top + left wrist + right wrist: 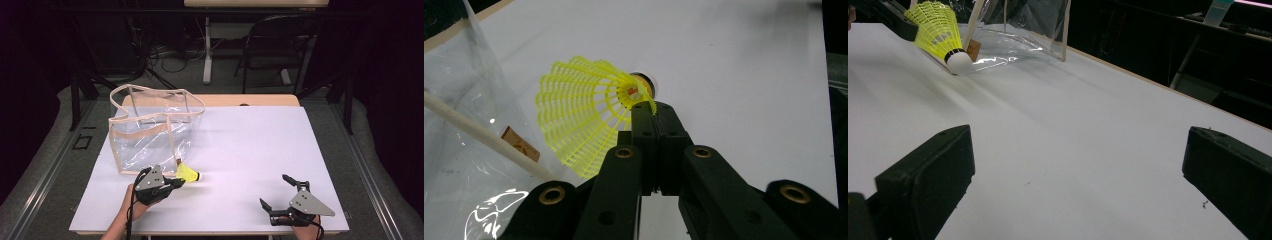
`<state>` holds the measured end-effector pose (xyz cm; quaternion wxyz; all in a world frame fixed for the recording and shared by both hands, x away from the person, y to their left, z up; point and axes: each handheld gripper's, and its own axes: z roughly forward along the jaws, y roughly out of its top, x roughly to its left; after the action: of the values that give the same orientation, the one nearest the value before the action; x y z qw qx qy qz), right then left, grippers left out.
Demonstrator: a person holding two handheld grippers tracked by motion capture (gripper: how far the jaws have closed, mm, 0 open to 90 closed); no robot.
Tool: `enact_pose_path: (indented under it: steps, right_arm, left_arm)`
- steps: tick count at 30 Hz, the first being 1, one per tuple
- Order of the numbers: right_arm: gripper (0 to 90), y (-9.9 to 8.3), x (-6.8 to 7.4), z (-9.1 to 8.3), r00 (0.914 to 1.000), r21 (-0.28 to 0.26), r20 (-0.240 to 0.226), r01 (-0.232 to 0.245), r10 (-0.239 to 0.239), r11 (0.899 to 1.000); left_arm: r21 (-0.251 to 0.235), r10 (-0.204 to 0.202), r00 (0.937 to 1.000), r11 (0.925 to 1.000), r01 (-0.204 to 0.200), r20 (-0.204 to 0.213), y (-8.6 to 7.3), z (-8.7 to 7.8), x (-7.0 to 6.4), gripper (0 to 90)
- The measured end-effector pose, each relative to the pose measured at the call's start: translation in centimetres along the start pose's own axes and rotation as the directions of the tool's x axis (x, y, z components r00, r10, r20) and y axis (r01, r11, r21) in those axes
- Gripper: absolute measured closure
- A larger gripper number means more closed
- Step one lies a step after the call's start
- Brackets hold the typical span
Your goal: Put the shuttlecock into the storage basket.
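Bench [250, 150], seen from the high view, carries a clear plastic bag [150, 132] with beige trim at its far left, and the left hand-held gripper [179, 182] near the front edge pinches a yellow shuttlecock [189, 173] just beside the bag, while the right hand-held gripper [278, 192] rests near the front right corner with jaws spread wide and bare white surface all around. Left gripper view shows both jaws pressed together on the shuttlecock's skirt rim beside its cork, the bag's trim close at left. Right gripper view shows wide-apart jaws over open bench, the shuttlecock's white cork touching the surface far ahead, near the bag.
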<state>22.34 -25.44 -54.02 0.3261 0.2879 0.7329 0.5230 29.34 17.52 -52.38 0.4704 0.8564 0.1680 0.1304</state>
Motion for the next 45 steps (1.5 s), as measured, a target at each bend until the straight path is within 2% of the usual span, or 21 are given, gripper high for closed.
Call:
enact_pose_path:
  steps: [23,33,45]
  right_arm:
    - [0.0,-0.1,0.0,0.2,1.0000,0.008,-0.005,-0.007,0.007,1.000]
    - [0.0,-0.2,0.0,0.3,0.9999,0.013,-0.010,-0.008,0.008,1.000]
    - [0.0,-0.2,0.0,0.3,0.9999,0.022,-0.011,-0.001,0.001,1.000]
  left_arm:
    - [-0.026,-0.023,0.9979,0.9994,0.021,-0.060,0.8,-1.3,0.6,89.2]
    - [-0.025,-0.030,0.9969,0.9993,0.028,-0.072,1.3,-1.6,0.8,89.3]
    - [-0.035,-0.018,0.9962,0.9993,0.015,-0.085,2.1,-1.8,0.8,89.3]
